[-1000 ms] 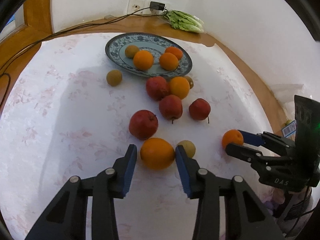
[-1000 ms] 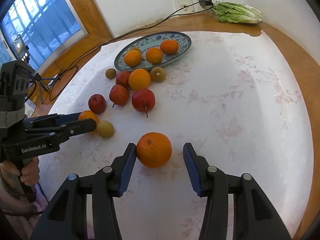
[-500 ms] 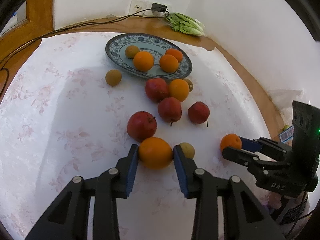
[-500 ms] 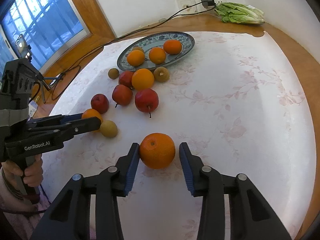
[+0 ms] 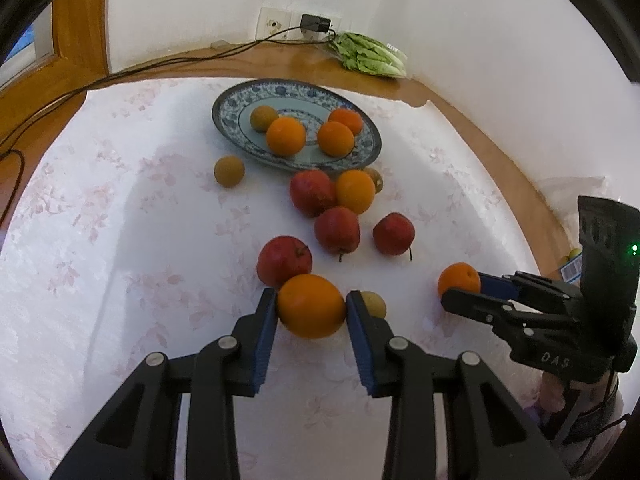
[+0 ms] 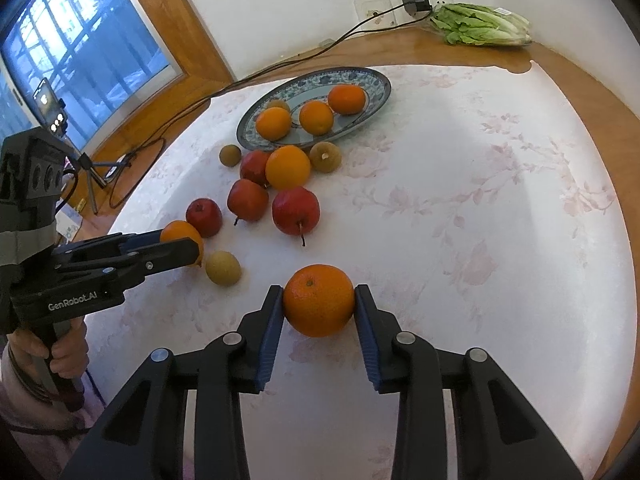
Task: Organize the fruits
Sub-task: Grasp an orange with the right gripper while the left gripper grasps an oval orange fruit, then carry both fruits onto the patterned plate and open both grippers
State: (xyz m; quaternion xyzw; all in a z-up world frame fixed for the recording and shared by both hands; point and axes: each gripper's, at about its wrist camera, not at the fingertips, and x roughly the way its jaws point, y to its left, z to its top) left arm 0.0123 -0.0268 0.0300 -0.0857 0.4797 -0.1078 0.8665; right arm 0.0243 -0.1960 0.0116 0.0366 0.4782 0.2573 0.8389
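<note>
Left-view orange: the orange [image 5: 311,306] sits on the white cloth [image 5: 120,272], squarely between the blue pads of the left gripper [image 5: 311,312]; both pads touch its sides, so the fingers are clenched on it.
Left-view neighbours: a red apple [image 5: 283,260] touches it just behind, and a small brown fruit [image 5: 374,304] sits just beside the right pad.
Left-view goal: the plate [image 5: 228,98] lies straight ahead, well apart, beyond the apple cluster.
Right-view orange: a second orange [image 6: 319,300] rests on the cloth, pinched between the pads of the right gripper [image 6: 319,308].
Right-view goal: the plate [image 6: 380,80] lies ahead and slightly left, with free cloth to its right.
Nearer hand: neither clearly; judged, each lift must clear the apples.
</note>
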